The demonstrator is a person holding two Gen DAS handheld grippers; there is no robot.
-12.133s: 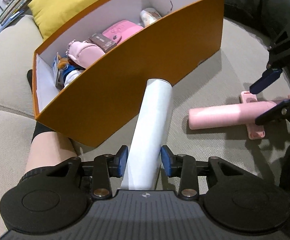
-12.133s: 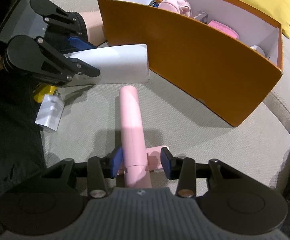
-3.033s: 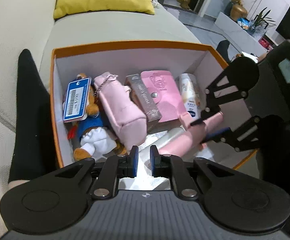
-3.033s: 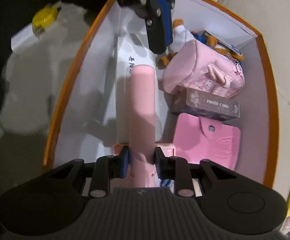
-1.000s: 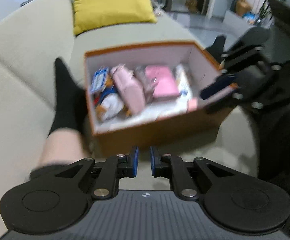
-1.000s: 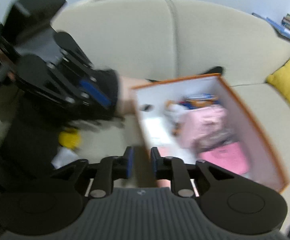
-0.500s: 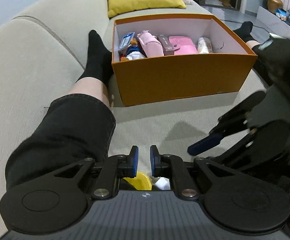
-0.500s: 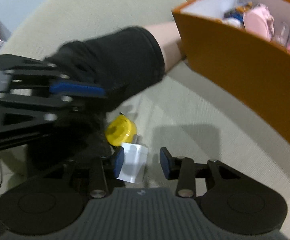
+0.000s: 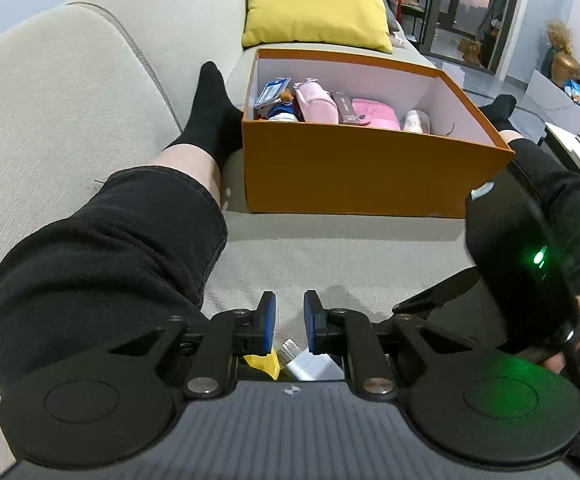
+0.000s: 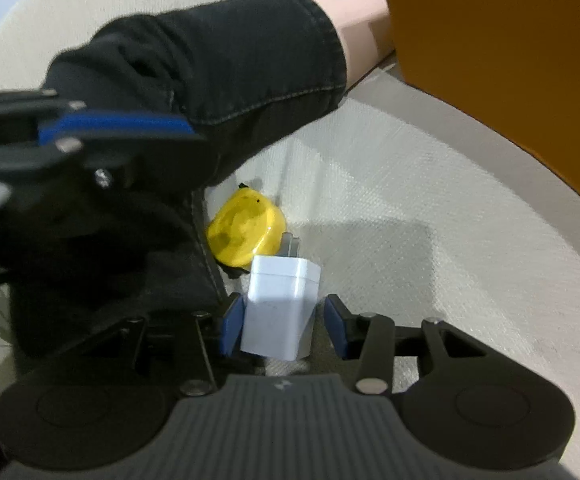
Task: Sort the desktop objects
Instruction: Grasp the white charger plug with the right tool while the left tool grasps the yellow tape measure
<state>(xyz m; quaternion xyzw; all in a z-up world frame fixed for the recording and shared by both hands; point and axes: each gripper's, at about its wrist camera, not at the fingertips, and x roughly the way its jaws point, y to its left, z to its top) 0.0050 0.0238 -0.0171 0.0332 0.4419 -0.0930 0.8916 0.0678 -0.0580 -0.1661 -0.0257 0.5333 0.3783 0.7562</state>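
Right wrist view: I've dropped my right gripper (image 10: 284, 330) over the white charger (image 10: 280, 308), jaws just widened around it.

Both tubes I carried 12 seconds ago now lie in the orange box (image 9: 353, 172) with the other 5 or so things; only 2 items remain on the sofa (image 10: 409, 248), the charger and the yellow case (image 10: 244, 236) touching its far end, beside my leg (image 10: 210, 68). Right pads flank the charger without pressing yet. My left gripper (image 9: 290, 322) stands narrowly parted, holding nothing, just above both. Next I'd judge: squeeze, lift, box.
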